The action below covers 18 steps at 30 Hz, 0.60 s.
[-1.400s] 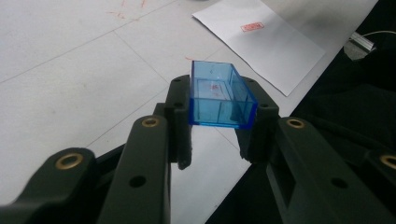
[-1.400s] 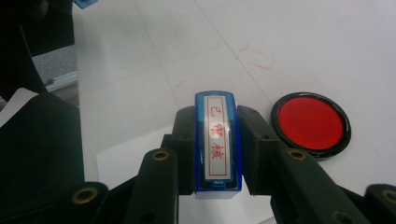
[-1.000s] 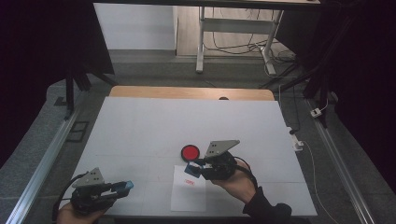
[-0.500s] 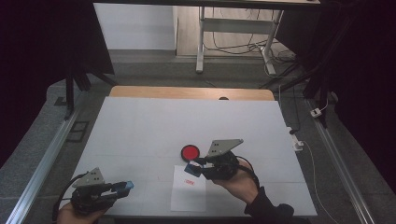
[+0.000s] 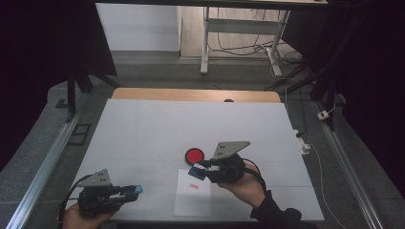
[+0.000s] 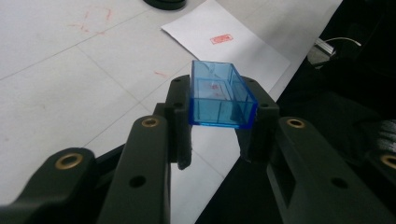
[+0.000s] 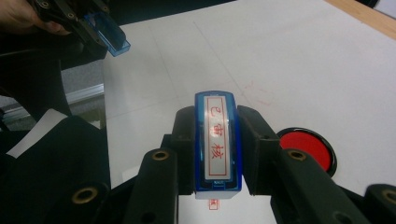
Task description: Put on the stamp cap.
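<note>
The left tongs (image 5: 135, 190) are clamped on a clear blue stamp cap (image 6: 220, 95), its open side facing up — held low over the near left corner of the white desk (image 5: 157, 129). The left hand (image 5: 83, 217) comes in from the bottom edge, knuckles wrapped round the body, and the tongs point level toward the right.

The right tongs (image 5: 196, 171) are clamped on a blue stamp (image 7: 217, 142), its label of red characters facing up in the right gripper view. The right hand (image 5: 246, 183), in a dark sleeve, reaches in from the lower right with the tongs pointing left, and the stamp hangs over the top edge of a white sheet of paper (image 5: 191, 200) — whether it touches the sheet cannot be told. A red rectangular imprint (image 5: 193, 186) marks the paper just below the stamp. A round red ink pad (image 5: 194, 155) sits on the desk just beyond the sheet, near the right tongs.

Against the frames from a second before, nothing has shifted: both hands, the cap, the stamp, the paper and the ink pad sit where they did.
</note>
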Each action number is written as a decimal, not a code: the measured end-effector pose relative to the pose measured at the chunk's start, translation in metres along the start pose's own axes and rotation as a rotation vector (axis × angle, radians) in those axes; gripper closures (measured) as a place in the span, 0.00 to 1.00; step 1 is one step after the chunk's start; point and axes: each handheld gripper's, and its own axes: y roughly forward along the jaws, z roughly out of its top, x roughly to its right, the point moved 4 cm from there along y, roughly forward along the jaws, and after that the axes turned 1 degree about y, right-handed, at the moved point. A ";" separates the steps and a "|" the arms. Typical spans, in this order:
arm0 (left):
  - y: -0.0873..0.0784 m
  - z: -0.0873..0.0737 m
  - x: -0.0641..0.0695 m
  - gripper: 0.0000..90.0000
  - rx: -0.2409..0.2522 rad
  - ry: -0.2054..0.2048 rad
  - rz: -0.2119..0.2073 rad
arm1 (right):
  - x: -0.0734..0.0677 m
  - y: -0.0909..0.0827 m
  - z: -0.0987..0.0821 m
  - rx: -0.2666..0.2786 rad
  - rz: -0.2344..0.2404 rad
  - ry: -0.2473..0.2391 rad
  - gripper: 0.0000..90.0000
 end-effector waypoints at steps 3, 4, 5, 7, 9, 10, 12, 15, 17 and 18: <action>0.003 0.004 0.002 0.76 -0.008 0.018 0.002 | 0.001 -0.003 0.001 0.005 0.002 0.012 0.78; 0.005 0.005 0.003 0.76 -0.009 0.022 0.003 | 0.001 -0.004 0.002 0.008 -0.001 0.009 0.78; 0.006 0.007 0.003 0.76 -0.011 0.028 0.002 | 0.002 -0.004 0.002 0.011 0.000 0.009 0.78; 0.008 0.011 0.005 0.76 -0.007 0.045 0.001 | 0.003 -0.006 0.003 0.014 -0.003 0.009 0.78; 0.011 0.016 0.006 0.76 0.004 0.055 -0.003 | 0.003 -0.007 0.004 0.019 -0.004 0.010 0.78; 0.012 0.018 0.007 0.76 0.010 0.063 -0.009 | 0.003 -0.008 0.004 0.019 -0.005 0.009 0.78; 0.016 0.021 0.008 0.76 0.005 0.081 -0.019 | 0.004 -0.009 0.005 0.028 -0.002 0.013 0.78; 0.023 0.025 0.011 0.76 -0.016 0.125 -0.047 | 0.004 -0.011 0.006 0.033 0.000 0.017 0.78; 0.029 0.027 0.014 0.76 -0.036 0.156 -0.058 | 0.004 -0.012 0.007 0.035 0.001 0.017 0.78; 0.032 0.029 0.015 0.76 -0.042 0.170 -0.066 | 0.004 -0.012 0.007 0.035 0.002 0.015 0.78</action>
